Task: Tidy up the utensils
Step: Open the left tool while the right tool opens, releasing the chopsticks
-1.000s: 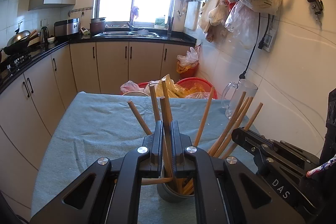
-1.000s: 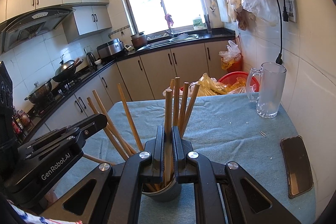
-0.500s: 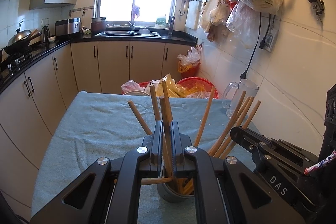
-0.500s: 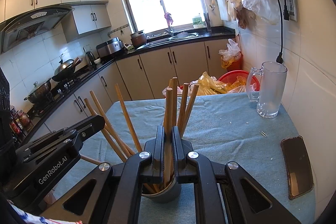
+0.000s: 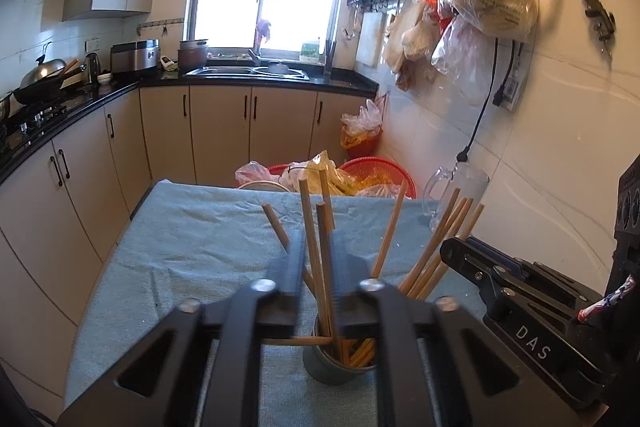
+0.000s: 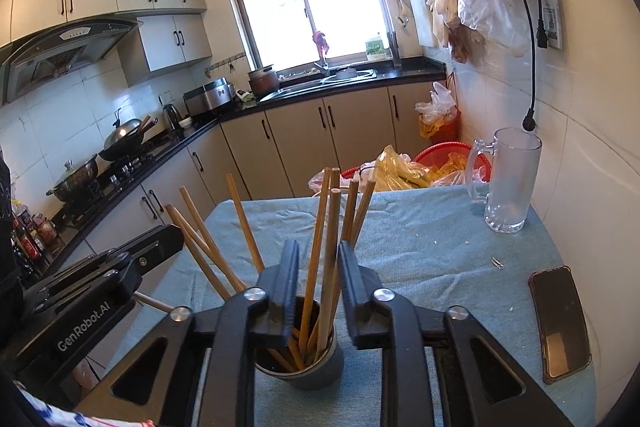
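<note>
Both tongs have spread apart since a moment ago, when each was pinching a chopstick. The left tongs (image 5: pixel 316 267) are now standing partly open, with two chopsticks (image 5: pixel 320 259) rising through the gap and touching neither finger as far as can be seen. The right tongs (image 6: pixel 318 275) are gaping a little wider, also holding nothing, with two sticks passing between the fingers. All the chopsticks (image 6: pixel 320 251) are standing in the cup (image 6: pixel 300 367), which is sitting on the blue cloth (image 6: pixel 420 235) covering the counter, directly under both tongs. The sticks are fanning out of the cup: in the right view some are leaning toward 10 o'clock and others are pointing near 12 and 1. One stick (image 5: pixel 296 340) is lying flat beside the cup (image 5: pixel 336 367), its tip touching the rim at 9 o'clock in the left view. A glass mug (image 6: pixel 508 183) is standing at 2 o'clock from the cup, near the wall, and a phone (image 6: pixel 560 323) is lying at 3 o'clock, well apart from it.
</note>
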`<state>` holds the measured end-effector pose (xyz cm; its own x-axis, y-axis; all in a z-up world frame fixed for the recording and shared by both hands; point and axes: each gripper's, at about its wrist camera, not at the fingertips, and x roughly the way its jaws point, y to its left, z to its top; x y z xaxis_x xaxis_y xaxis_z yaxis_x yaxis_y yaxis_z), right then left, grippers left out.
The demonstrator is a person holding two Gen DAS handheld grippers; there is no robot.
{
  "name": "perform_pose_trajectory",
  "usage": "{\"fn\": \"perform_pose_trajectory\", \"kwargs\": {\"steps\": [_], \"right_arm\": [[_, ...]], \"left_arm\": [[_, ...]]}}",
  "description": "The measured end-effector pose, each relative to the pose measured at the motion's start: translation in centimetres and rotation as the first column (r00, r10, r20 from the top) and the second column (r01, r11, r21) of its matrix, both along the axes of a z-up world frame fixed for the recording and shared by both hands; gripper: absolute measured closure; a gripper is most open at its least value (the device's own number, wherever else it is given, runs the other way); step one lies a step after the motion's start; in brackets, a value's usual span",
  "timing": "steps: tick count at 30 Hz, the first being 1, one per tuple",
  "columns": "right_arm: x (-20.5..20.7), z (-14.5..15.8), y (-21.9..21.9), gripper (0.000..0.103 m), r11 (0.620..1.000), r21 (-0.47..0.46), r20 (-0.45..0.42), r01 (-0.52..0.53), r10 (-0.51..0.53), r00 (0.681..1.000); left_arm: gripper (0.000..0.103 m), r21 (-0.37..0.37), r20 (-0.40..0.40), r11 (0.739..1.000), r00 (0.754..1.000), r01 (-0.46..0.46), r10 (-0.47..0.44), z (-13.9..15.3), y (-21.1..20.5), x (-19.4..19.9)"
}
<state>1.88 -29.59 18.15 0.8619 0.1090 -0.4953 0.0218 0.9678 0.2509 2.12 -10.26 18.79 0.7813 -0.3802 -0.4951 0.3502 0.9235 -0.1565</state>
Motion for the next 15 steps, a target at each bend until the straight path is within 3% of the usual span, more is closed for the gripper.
{"fn": "perform_pose_trajectory", "kwargs": {"steps": [1, 3, 15], "right_arm": [[-0.2, 0.2, 0.0, 0.076, 1.000, 0.001, 0.004, 0.001, -0.001, 1.000], [-0.4, 0.6, 0.1, 0.073, 1.000, 0.001, 0.011, 0.002, -0.002, 1.000], [-4.3, 4.1, 0.6, 0.055, 1.000, 0.016, 0.097, 0.013, -0.015, 0.995]], "left_arm": [[0.062, -0.007, 0.006, 1.000, 1.000, -0.007, 0.007, 0.2, 0.3, -0.3], [0.050, -0.019, 0.028, 1.000, 0.999, -0.022, 0.023, 0.8, 0.7, -0.9], [0.021, -0.068, 0.161, 0.995, 0.983, -0.077, 0.087, 5.2, 3.3, -6.7]]}}
